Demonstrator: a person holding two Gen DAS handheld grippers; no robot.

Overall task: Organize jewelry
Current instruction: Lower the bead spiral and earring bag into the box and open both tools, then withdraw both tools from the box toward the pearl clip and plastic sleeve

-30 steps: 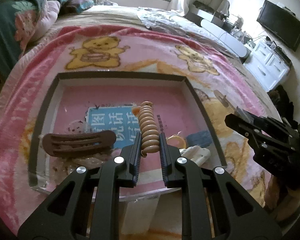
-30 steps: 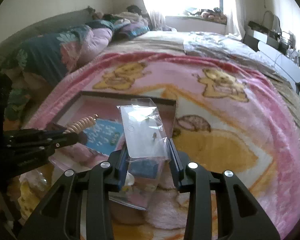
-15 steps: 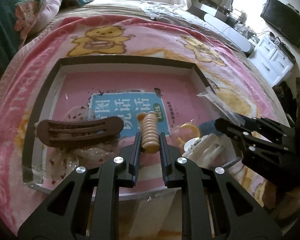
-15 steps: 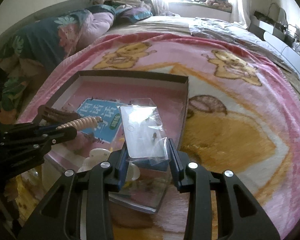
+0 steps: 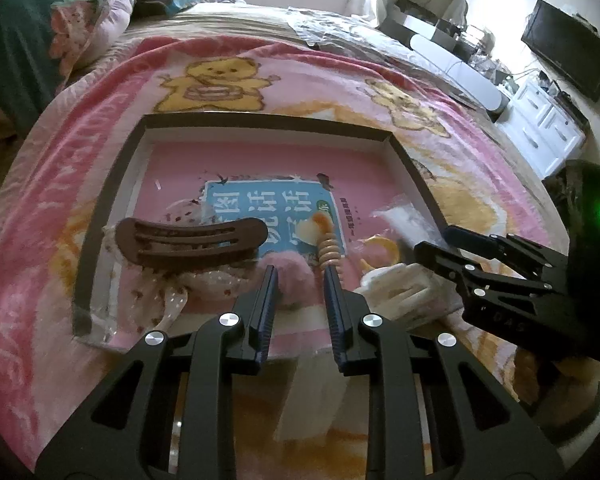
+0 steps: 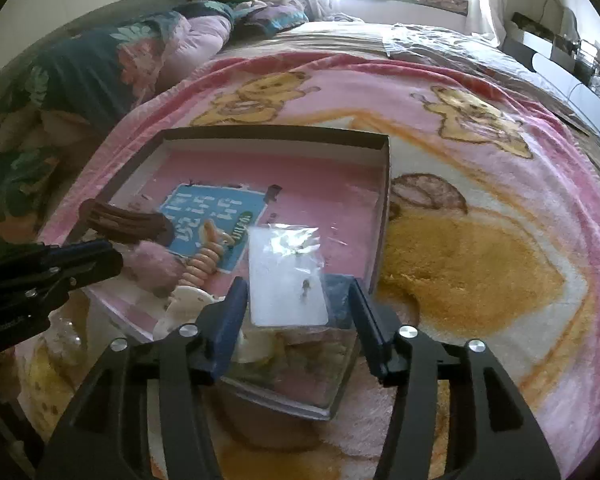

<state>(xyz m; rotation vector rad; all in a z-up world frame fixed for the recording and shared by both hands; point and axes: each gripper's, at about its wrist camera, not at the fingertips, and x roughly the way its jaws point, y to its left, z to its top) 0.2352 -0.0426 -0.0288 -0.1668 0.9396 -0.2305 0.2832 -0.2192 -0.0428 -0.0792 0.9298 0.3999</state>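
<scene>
A shallow box [image 5: 264, 123] with a pink floor lies on the bed; it also shows in the right wrist view [image 6: 276, 133]. My left gripper [image 5: 300, 276] is open over the box's near edge. An orange coil hair tie [image 5: 329, 249] lies in the box, touching the right fingertip; it also shows in the right wrist view [image 6: 204, 262]. A brown hair clip [image 5: 188, 242] lies to its left. My right gripper [image 6: 298, 292] is open. A clear bag with an earring card [image 6: 286, 278] lies between its fingers over the box's near right corner.
A pink fluffy item [image 5: 290, 276] and a white clip [image 5: 396, 284] lie in the box's near part. The box rests on a pink bear-print blanket [image 5: 320, 76]. Pillows [image 5: 40, 40] are at the far left. White drawers [image 5: 544, 136] and a TV [image 5: 568, 54] stand at the right.
My left gripper opened and let go of the orange coil hair tie, which now lies in the box. My right gripper opened and the clear bag dropped lower into the box.
</scene>
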